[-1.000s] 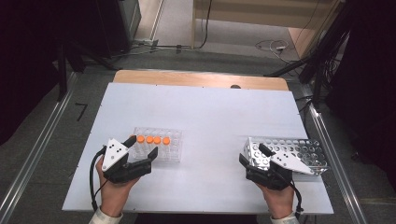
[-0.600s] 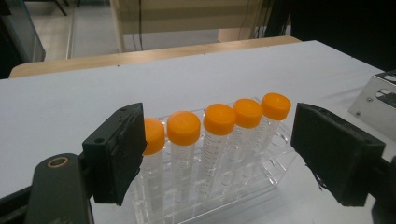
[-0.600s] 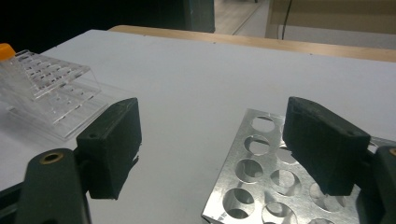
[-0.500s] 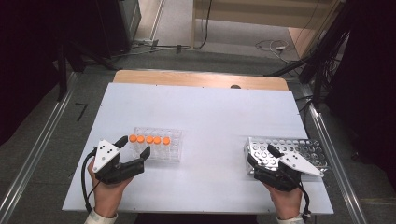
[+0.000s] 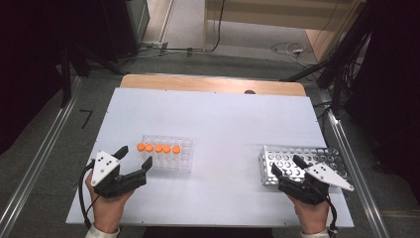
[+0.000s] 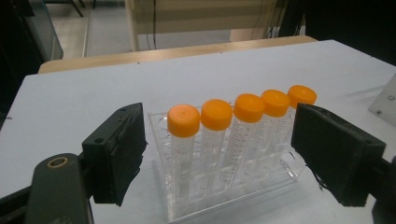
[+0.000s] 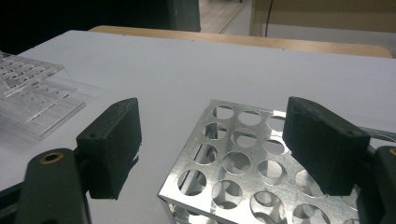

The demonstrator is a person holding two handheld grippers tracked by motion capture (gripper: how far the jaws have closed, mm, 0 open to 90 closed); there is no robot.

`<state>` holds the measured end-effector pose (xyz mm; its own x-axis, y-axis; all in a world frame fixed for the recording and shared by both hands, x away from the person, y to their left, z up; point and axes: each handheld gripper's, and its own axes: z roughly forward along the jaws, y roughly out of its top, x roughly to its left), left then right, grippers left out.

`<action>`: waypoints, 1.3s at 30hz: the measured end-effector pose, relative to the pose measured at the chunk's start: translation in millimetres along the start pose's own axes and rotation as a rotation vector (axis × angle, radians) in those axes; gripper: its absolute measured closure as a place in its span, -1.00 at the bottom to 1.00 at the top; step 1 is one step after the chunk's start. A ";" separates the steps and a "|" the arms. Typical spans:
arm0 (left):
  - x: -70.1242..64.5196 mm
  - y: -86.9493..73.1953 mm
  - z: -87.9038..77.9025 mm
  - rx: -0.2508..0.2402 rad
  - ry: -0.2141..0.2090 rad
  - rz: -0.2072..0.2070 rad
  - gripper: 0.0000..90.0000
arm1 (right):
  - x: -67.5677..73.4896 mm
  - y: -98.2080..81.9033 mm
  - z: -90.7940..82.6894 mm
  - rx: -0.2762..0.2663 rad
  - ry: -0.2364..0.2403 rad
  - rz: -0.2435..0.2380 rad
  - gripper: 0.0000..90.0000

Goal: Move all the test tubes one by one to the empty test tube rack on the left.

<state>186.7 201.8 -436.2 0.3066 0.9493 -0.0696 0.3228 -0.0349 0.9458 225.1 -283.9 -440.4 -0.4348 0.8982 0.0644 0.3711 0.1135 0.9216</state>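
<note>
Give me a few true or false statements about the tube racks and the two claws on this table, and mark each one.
1. Five orange-capped tubes stand in the clear rack. True.
2. The metal rack holds tubes as well. False: its holes are empty.
3. The left claw is clamped on a tube. False: its jaws stand open, apart from the tubes.
4. The right claw is open at the metal rack's near corner. True.
5. The metal rack stands to the left of the clear rack. False: it stands to the right.

White table (image 5: pixel 218 119) w/ wood edge (image 5: pixel 213 84); grey floor (image 5: pixel 183 29), cables (image 5: pixel 287 48), dark surrounds.
</note>
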 end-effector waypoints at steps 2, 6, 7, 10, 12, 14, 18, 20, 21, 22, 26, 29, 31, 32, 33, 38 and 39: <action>2.0 -1.1 -0.8 0.004 0.003 0.000 -0.60 | -2.1 -1.1 -1.1 0.002 -0.006 0.003 -0.60; 4.8 -2.8 -2.1 0.007 0.012 0.001 -0.60 | -5.8 -2.9 -3.5 0.003 -0.018 0.004 -0.60; 5.4 -3.3 -2.3 0.008 0.013 -0.001 -0.60 | -6.9 -3.3 -4.0 0.002 -0.017 0.005 -0.60; 8.3 -5.0 -3.1 0.012 0.023 -0.004 -0.60 | -9.7 -4.3 -6.2 0.002 -0.026 0.009 -0.60; 10.3 -5.6 -3.9 0.012 0.028 -0.006 -0.60 | -11.5 -5.1 -7.3 0.004 -0.031 0.009 -0.60; 12.2 -5.8 -5.2 0.009 0.032 -0.010 -0.60 | -13.4 -5.6 -8.7 0.005 -0.036 0.009 -0.60; 15.1 -6.4 -7.3 0.008 0.040 -0.014 -0.59 | -17.5 -6.5 -12.0 0.000 -0.047 0.013 -0.60; 16.2 -7.0 -8.2 0.007 0.044 -0.013 -0.59 | -19.3 -7.2 -13.7 0.001 -0.049 0.016 -0.60; 16.7 -7.2 -8.6 0.008 0.045 -0.013 -0.59 | -20.1 -7.6 -14.6 0.001 -0.052 0.019 -0.60; 17.2 -7.7 -8.8 0.007 0.048 -0.017 -0.59 | -21.1 -7.9 -15.3 -0.001 -0.055 0.019 -0.60; 19.6 -9.0 -10.5 0.006 0.055 -0.018 -0.59 | -24.5 -9.3 -18.7 0.001 -0.064 0.022 -0.60; 21.3 -9.9 -11.8 0.006 0.056 -0.020 -0.59 | -27.8 -10.1 -21.2 -0.003 -0.072 0.025 -0.60; 21.9 -10.6 -12.2 0.008 0.059 -0.022 -0.60 | -29.4 -10.8 -22.8 -0.003 -0.076 0.030 -0.60; 22.2 -10.9 -12.3 0.010 0.059 -0.020 -0.59 | -30.4 -11.3 -23.4 -0.004 -0.078 0.028 -0.60; 22.4 -11.2 -12.6 0.011 0.059 -0.018 -0.59 | -31.1 -11.7 -24.2 -0.002 -0.081 0.030 -0.60; 23.5 -12.6 -13.7 0.013 0.070 -0.013 -0.59 | -34.3 -13.2 -28.0 -0.004 -0.088 0.033 -0.60; 23.9 -12.8 -14.2 0.012 0.075 -0.010 -0.59 | -35.0 -13.5 -28.9 -0.004 -0.091 0.035 -0.60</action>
<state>177.2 229.4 -445.5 0.2355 0.9704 -0.0542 0.3360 -0.0289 0.9414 211.6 -329.2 -444.0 -0.3448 0.9366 0.0620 0.3811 0.0794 0.9211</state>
